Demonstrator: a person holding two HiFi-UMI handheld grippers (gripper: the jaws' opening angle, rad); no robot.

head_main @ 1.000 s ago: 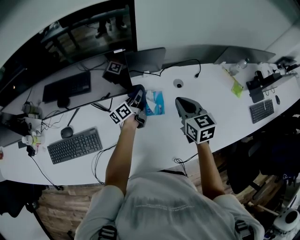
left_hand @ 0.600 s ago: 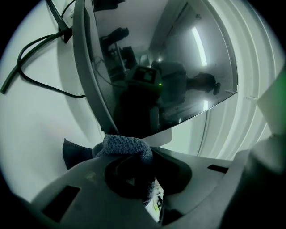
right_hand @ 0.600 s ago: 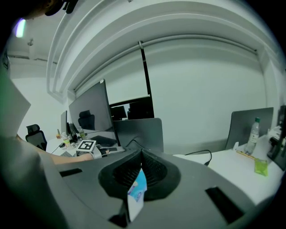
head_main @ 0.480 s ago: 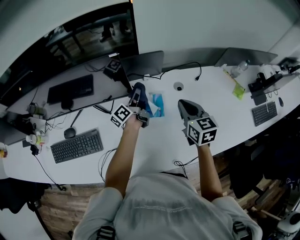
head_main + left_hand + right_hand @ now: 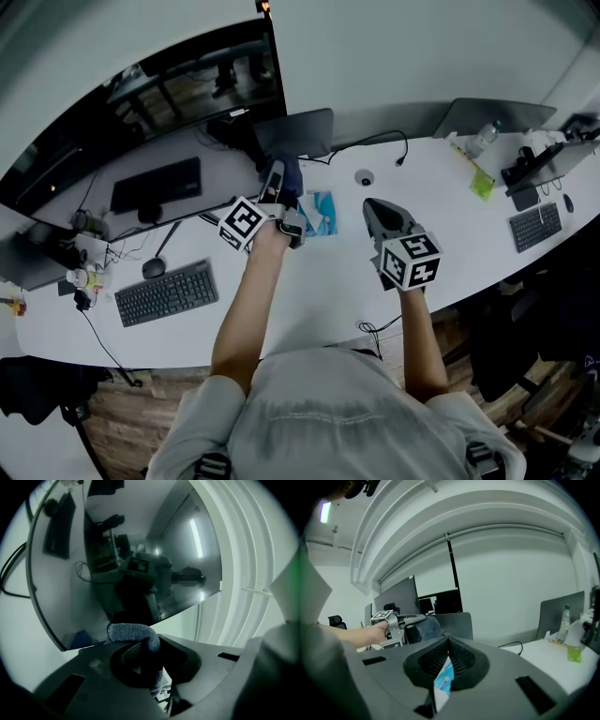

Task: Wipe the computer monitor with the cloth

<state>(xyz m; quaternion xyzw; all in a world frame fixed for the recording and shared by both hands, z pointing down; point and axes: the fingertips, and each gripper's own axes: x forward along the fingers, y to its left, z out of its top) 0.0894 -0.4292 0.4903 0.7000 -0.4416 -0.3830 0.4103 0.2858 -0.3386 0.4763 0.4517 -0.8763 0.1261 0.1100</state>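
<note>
The large dark monitor (image 5: 141, 112) stands at the back left of the white desk (image 5: 309, 281). My left gripper (image 5: 279, 178) is shut on a dark blue-grey cloth (image 5: 289, 173) just off the screen's lower right corner. In the left gripper view the cloth (image 5: 136, 637) bulges out of the shut jaws, close to the glossy monitor (image 5: 140, 550). My right gripper (image 5: 380, 208) hovers over the desk to the right, shut on a small white-and-blue wrapper (image 5: 443, 682). A blue packet (image 5: 322, 212) lies on the desk between the two grippers.
A keyboard (image 5: 169, 292) and mouse (image 5: 153, 268) lie at the left front among cables. A grey laptop (image 5: 300, 131) stands behind the cloth, and another (image 5: 487, 114) at the far right beside a bottle (image 5: 486, 134). A second keyboard (image 5: 536, 225) sits at the right edge.
My left gripper has carried the cloth away from the desk and up toward the monitor's lower right corner. The right gripper has barely moved.
</note>
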